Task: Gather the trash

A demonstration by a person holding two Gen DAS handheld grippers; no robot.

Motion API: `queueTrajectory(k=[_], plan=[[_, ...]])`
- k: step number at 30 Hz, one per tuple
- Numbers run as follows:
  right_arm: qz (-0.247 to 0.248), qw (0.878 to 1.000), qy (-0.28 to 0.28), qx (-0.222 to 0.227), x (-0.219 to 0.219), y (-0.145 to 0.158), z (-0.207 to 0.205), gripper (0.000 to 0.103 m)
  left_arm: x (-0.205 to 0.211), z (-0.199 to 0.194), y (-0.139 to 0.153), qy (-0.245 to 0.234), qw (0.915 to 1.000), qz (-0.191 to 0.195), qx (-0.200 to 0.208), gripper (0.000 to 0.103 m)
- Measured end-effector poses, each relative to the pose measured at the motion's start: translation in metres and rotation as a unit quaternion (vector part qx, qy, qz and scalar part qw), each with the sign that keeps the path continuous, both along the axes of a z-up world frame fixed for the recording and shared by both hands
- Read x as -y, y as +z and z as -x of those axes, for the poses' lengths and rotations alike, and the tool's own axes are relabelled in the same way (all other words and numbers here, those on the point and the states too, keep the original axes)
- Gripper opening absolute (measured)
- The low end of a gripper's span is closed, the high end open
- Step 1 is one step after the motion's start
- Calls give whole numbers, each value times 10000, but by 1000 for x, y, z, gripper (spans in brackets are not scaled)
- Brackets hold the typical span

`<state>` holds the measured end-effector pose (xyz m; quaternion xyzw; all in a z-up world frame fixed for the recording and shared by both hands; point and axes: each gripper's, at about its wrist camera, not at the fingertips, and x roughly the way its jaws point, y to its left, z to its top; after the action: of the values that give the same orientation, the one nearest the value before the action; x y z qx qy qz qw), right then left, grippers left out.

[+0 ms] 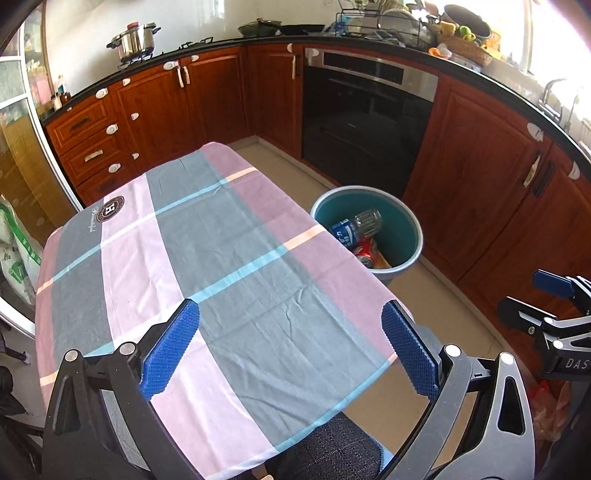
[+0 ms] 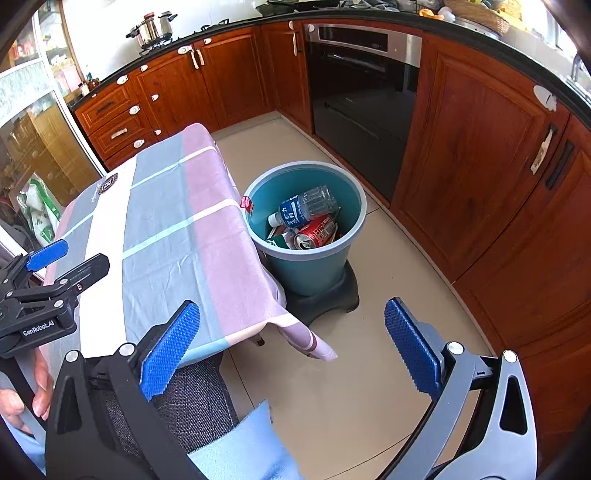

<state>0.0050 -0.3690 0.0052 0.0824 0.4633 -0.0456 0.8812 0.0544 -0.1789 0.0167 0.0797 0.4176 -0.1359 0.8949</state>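
Both tools (image 1: 290,347) (image 2: 291,347) spread, empty, well short of the bin (image 2: 347,240) of trash.

Light: bright daylight, blown out at upper right | Focus: sharp | Edges: strongly bent by fisheye, corners vignetted black

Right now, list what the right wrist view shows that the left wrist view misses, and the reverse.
Only the right wrist view shows the bin's black base, the red tag on its rim and the tablecloth's hanging corner.

Only the left wrist view shows the dish rack and fruit basket on the counter.

Both show the teal bin holding a plastic bottle and red can, the checked tablecloth, the oven, and both grippers open and empty.
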Motion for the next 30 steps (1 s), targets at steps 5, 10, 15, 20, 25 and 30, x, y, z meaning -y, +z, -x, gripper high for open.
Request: queueTrajectory(k=[5, 10, 15, 20, 25, 30], plan=[[67, 10000, 28, -15, -2, 1, 0, 96, -3, 4, -2, 41, 9999, 92, -33, 99], [24, 10000, 30, -87, -1, -5, -3, 96, -6, 3, -7, 133, 9999, 77, -43, 99], [19, 9998, 61, -200, -5, -12, -7, 96, -8, 2, -13, 173, 9998, 72, -98, 99], [21, 9996, 107, -255, -7, -16, -10, 96, -9, 0, -19, 218, 9996, 57, -184, 99], [36, 9995, 100, -309, -7, -18, -13, 96, -12, -2, -20, 217, 9994, 178, -216, 99], [57, 9993, 106, -343, -10, -19, -16, 96, -11, -2, -21, 257, 9995, -2, -163, 99]])
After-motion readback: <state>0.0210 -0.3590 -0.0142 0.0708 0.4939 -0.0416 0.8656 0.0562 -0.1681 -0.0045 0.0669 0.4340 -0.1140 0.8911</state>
